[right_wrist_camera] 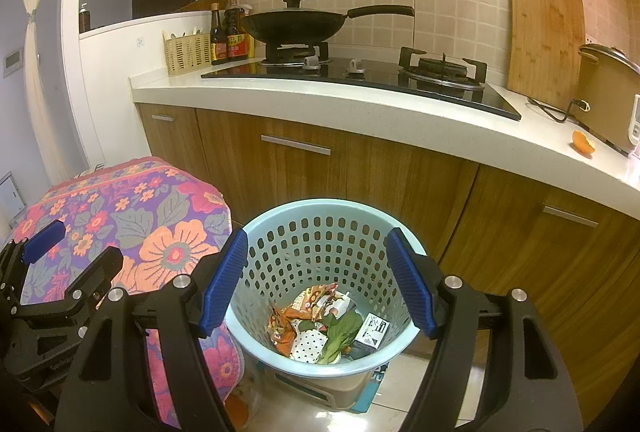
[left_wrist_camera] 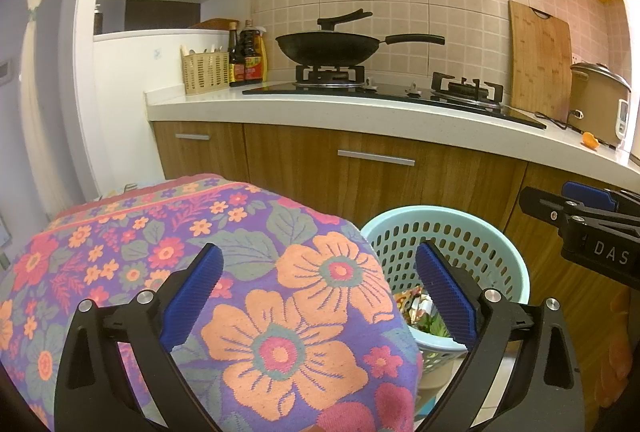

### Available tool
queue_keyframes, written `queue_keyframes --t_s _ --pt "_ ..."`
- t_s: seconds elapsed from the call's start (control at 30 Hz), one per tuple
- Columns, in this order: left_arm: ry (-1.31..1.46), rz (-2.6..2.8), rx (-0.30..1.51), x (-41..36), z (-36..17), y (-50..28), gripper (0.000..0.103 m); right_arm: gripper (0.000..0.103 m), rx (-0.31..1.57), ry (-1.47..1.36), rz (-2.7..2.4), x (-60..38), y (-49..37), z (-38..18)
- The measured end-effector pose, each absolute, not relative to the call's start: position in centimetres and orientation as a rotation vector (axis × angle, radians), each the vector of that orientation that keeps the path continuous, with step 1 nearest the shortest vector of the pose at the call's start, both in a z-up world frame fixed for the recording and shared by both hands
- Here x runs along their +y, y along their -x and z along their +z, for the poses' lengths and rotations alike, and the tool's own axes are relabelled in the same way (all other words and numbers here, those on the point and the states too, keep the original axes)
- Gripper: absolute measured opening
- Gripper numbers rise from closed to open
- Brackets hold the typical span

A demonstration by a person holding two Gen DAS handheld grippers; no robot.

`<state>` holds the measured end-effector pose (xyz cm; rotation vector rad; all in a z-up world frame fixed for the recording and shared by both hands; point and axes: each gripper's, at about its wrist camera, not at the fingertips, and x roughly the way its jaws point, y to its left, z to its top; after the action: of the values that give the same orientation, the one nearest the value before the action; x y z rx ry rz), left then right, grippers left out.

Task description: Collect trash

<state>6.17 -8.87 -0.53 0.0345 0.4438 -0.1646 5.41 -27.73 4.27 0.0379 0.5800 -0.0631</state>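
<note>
A light blue perforated trash basket (right_wrist_camera: 320,232) stands on the floor before the wooden cabinets; it also shows in the left wrist view (left_wrist_camera: 460,232). Inside lie snack wrappers (right_wrist_camera: 304,308), a green leaf (right_wrist_camera: 340,332) and a small box (right_wrist_camera: 372,330). An orange peel (right_wrist_camera: 583,143) lies on the counter at the right, also in the left wrist view (left_wrist_camera: 590,140). My right gripper (right_wrist_camera: 320,284) is open and empty above the basket. My left gripper (left_wrist_camera: 320,296) is open and empty above a flowered cloth (left_wrist_camera: 200,252).
The white counter (right_wrist_camera: 360,100) carries a gas hob, a black wok (right_wrist_camera: 296,24), sauce bottles (right_wrist_camera: 228,36), a utensil basket (right_wrist_camera: 186,52), a cutting board (right_wrist_camera: 544,36) and a rice cooker (right_wrist_camera: 608,92). The flowered cloth (right_wrist_camera: 132,224) covers something left of the basket.
</note>
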Motion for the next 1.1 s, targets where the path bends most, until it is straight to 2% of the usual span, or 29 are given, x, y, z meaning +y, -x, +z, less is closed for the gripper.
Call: queue_keyframes --t_s 1.1 --pt "-0.041 -0.157 0.445 -8.58 -0.53 -6.09 0.095 0.068 0.583 -0.039 -0.064 -27.75 -5.47 4.05"
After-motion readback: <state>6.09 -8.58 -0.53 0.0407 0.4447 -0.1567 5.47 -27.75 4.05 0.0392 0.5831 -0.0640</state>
